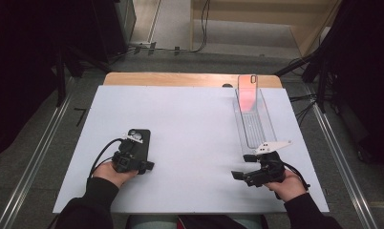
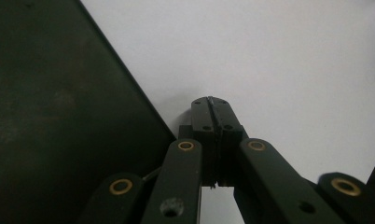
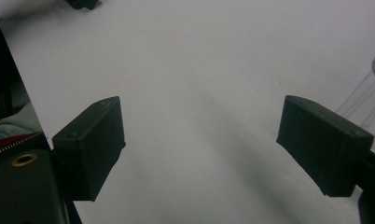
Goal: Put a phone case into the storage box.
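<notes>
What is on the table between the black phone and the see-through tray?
Nothing. In the high view, only bare white table stretches between the black phone on the left and the see-through tray on the right.

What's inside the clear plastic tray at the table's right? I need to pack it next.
Inside the long clear plastic tray, a see-through phone case leans at its far end, glowing pinkish. The ribbed floor nearer the right claw looks bare; nothing there is covered.

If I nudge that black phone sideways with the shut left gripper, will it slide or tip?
The black phone lies flat on the smooth white table, so it will probably slide, not tip. It looks rigid. Pushed near a corner by the left gripper, it may spin.
</notes>
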### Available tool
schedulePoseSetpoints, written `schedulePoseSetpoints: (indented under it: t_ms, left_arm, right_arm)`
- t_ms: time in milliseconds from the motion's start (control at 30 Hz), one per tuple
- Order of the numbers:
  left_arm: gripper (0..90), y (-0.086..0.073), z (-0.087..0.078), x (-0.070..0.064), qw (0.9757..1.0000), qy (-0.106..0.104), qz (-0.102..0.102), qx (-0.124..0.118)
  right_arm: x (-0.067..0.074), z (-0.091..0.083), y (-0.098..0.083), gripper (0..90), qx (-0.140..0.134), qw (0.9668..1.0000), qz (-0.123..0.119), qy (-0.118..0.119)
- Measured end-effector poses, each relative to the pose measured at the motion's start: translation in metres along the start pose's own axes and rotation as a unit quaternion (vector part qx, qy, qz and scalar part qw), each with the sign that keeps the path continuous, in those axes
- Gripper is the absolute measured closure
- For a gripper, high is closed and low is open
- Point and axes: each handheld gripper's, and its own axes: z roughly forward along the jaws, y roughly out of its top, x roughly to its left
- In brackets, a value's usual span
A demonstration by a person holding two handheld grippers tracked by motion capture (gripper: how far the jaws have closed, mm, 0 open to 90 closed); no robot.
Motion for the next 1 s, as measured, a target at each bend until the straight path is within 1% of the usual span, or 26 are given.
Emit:
schedulePoseSetpoints:
  t_ms: [33, 133, 200, 233, 267, 300, 433, 467, 600, 667, 700, 767, 800, 833, 933, 1000]
  left_arm:
    - [90.0, 0.000, -0.001, 0.001, 1.0000, 0.000, 0.001, -0.001]
    - [90.0, -0.001, -0.005, 0.005, 0.9999, 0.013, -0.001, -0.003]
    - [89.9, -0.002, -0.008, 0.009, 0.9998, 0.018, -0.007, -0.005]
    - [89.9, -0.003, -0.009, 0.012, 0.9997, 0.017, -0.014, -0.009]
    - [89.9, -0.004, -0.011, 0.015, 0.9997, 0.018, -0.016, -0.010]
    - [89.9, -0.004, -0.012, 0.017, 0.9994, 0.018, -0.024, -0.014]
    - [89.9, -0.006, -0.017, 0.026, 0.9988, 0.021, -0.037, -0.025]
    - [89.9, -0.006, -0.018, 0.027, 0.9985, 0.025, -0.040, -0.029]
    - [89.8, -0.008, -0.022, 0.035, 0.9971, 0.030, -0.055, -0.043]
    - [89.7, -0.008, -0.024, 0.037, 0.9963, 0.037, -0.060, -0.049]
    - [88.3, -0.008, -0.024, 0.037, 0.9962, 0.035, -0.061, -0.051]
    - [84.0, -0.007, -0.023, 0.036, 0.9964, 0.027, -0.060, -0.052]
    - [84.0, -0.007, -0.023, 0.035, 0.9969, 0.021, -0.055, -0.052]
    - [84.0, -0.007, -0.024, 0.034, 0.9969, 0.019, -0.053, -0.055]
    - [80.3, -0.006, -0.029, 0.030, 0.9963, 0.007, -0.045, -0.073]
    - [77.4, -0.005, -0.032, 0.025, 0.9958, -0.002, -0.035, -0.084]
  right_arm:
    - [0.000, 0.000, 0.000, 13.1, 0.001, 1.0000, 0.000, 0.000]
    - [0.000, 0.000, 0.000, 13.1, 0.000, 1.0000, 0.001, 0.000]
    - [0.000, 0.000, 0.000, 13.1, 0.000, 1.0000, 0.001, 0.000]
    - [0.000, 0.000, 0.000, 13.1, 0.000, 1.0000, 0.001, 0.000]
    - [0.000, 0.001, 0.000, 13.1, 0.000, 1.0000, 0.000, 0.000]
    - [0.000, 0.001, 0.000, 13.1, 0.000, 1.0000, -0.001, 0.000]
    - [0.000, 0.001, 0.001, 13.1, 0.001, 1.0000, -0.001, 0.001]
    - [0.000, 0.002, 0.001, 13.1, 0.000, 1.0000, -0.001, 0.001]
    - [0.000, 0.002, 0.001, 13.1, 0.001, 1.0000, -0.001, 0.001]
    - [0.000, 0.002, 0.001, 13.1, 0.001, 1.0000, -0.002, 0.001]
    - [0.000, 0.002, 0.001, 13.1, 0.001, 1.0000, -0.002, 0.000]
    - [-0.001, 0.003, 0.001, 13.1, 0.000, 1.0000, -0.002, 0.001]
    - [-0.001, 0.003, 0.001, 13.1, 0.001, 1.0000, -0.002, 0.002]
    - [-0.001, 0.003, 0.001, 13.1, 0.001, 1.0000, -0.003, 0.002]
    - [0.000, 0.003, 0.001, 13.1, 0.003, 1.0000, -0.002, 0.003]
    - [-0.001, 0.003, 0.001, 13.1, 0.002, 1.0000, -0.002, 0.004]
